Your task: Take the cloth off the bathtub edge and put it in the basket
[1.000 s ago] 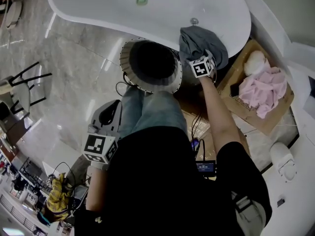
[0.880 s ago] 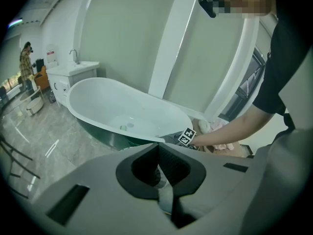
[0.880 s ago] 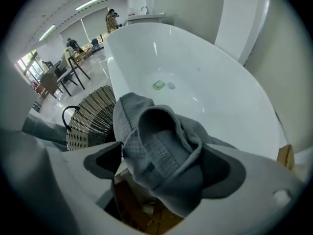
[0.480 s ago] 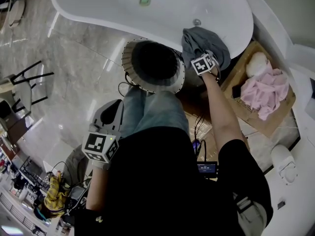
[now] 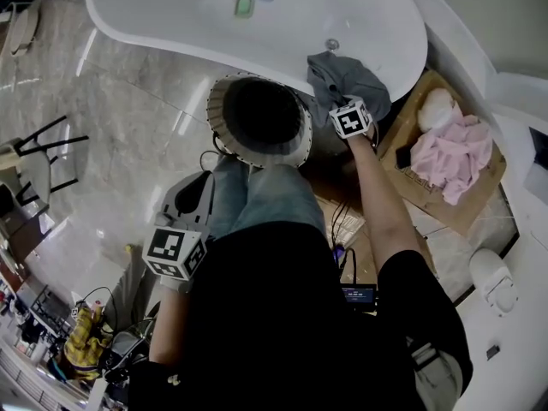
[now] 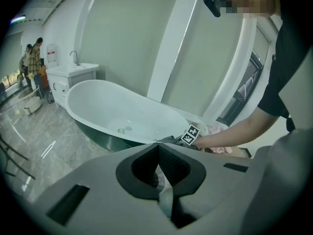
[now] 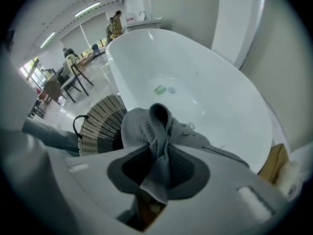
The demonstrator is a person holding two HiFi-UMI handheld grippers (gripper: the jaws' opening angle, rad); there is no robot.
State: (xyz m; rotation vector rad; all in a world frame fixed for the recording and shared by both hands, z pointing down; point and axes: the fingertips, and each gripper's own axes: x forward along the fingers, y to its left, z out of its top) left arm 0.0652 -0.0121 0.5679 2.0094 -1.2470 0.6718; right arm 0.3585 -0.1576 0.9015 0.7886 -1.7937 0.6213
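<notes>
A grey cloth (image 5: 347, 74) lies draped over the rim of the white bathtub (image 5: 128, 26), near its right end. My right gripper (image 5: 342, 94) is at the cloth's near side. In the right gripper view its jaws are closing and a bunched fold of the cloth (image 7: 146, 124) is pinched between the pads, where my right gripper (image 7: 159, 144) meets it. The round ribbed basket (image 5: 214, 110) stands on the floor just left of that, dark inside; it also shows as the basket (image 7: 100, 124). My left gripper (image 5: 190, 193) hangs low beside the person's leg, shut and holding nothing (image 6: 157, 145).
A wooden tray (image 5: 409, 191) right of the tub holds a pink cloth (image 5: 449, 154) and a white bundle (image 5: 437, 105). A small green thing (image 5: 245, 7) lies in the tub. A black chair (image 5: 43, 144) stands at the left. Cables and a small screen (image 5: 358, 292) lie on the floor.
The right gripper has stayed at the cloth on the tub edge and the cloth now looks gathered towards it. The left gripper has hardly moved.
</notes>
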